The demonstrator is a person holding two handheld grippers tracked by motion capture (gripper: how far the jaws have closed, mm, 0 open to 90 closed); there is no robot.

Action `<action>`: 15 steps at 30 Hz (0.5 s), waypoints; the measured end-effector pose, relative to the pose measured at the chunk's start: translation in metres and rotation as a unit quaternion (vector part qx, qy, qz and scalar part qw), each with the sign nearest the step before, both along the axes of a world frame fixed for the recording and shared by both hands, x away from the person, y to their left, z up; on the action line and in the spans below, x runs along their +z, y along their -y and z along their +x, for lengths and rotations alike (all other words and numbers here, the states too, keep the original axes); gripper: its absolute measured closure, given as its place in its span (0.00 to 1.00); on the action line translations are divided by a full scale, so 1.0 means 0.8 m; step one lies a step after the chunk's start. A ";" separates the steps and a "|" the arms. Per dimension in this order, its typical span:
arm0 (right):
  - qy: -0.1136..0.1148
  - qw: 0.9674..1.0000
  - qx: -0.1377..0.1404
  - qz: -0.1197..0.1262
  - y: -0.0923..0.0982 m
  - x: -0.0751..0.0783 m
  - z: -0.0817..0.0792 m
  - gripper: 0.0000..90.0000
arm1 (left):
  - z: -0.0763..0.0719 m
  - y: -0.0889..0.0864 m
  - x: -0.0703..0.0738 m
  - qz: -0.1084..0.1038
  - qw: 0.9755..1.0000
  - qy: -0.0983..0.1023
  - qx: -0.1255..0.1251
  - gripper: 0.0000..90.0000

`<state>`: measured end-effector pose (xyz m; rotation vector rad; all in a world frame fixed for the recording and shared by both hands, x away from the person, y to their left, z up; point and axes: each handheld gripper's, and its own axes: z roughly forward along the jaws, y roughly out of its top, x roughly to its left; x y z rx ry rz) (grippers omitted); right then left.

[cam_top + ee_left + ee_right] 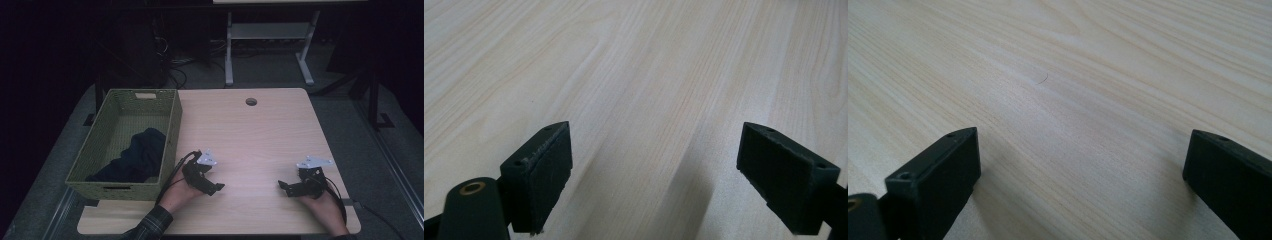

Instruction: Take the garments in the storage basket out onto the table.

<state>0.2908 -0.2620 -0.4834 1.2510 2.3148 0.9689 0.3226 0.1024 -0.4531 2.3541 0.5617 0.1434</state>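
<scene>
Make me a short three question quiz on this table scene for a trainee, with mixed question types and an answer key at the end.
1. True or false: the dark cloth lies inside the green basket.
2. On which side of the wooden table does the basket sit, seen from the person's seat? A) left B) right C) middle
3. Fill in: the left gripper and the right gripper both have their jaws ____, with nothing between them.

Key
1. True.
2. A, left, beside the left gripper.
3. Open; both gripper views show bare wood between the pads.

Green basket (172, 125), navy cloth (142, 152)
</scene>
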 end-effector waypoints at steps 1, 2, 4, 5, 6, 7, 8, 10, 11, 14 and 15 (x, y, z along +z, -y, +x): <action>0.000 1.000 0.000 0.000 0.000 0.000 0.000 0.02 | 0.001 -0.001 0.001 0.005 1.000 0.000 -0.003 0.16; 0.000 1.000 0.000 0.000 0.000 0.000 0.000 0.02 | 0.000 -0.001 0.002 0.004 1.000 -0.002 -0.001 0.16; 0.000 1.000 0.000 0.000 0.000 0.000 0.000 0.02 | 0.000 -0.001 0.004 0.003 1.000 -0.003 0.000 0.16; 0.000 1.000 0.000 0.000 0.000 0.000 0.000 0.02 | 0.000 -0.001 0.004 0.003 1.000 -0.003 0.000 0.16; 0.000 1.000 0.000 0.000 0.000 0.000 0.000 0.02 | 0.000 -0.001 0.006 0.004 1.000 -0.004 0.001 0.16; 0.000 1.000 0.000 0.000 0.000 0.000 0.000 0.02 | 0.000 0.000 0.007 0.005 1.000 -0.004 0.002 0.16; 0.000 1.000 0.000 0.000 0.000 0.000 0.000 0.02 | 0.000 0.000 0.007 0.005 1.000 -0.004 0.002 0.16; 0.000 1.000 0.000 0.000 0.000 0.000 0.000 0.02 | 0.001 -0.001 0.008 0.007 1.000 -0.003 -0.001 0.16; 0.000 1.000 -0.001 0.000 0.000 0.000 0.000 0.02 | 0.000 0.000 0.009 0.002 1.000 -0.004 0.004 0.16; -0.001 1.000 -0.001 0.000 0.000 0.000 0.000 0.02 | 0.000 -0.001 0.011 0.003 1.000 -0.005 0.001 0.16; -0.001 1.000 -0.001 0.000 0.000 0.000 0.000 0.02 | 0.000 -0.001 0.011 0.003 1.000 -0.005 0.001 0.16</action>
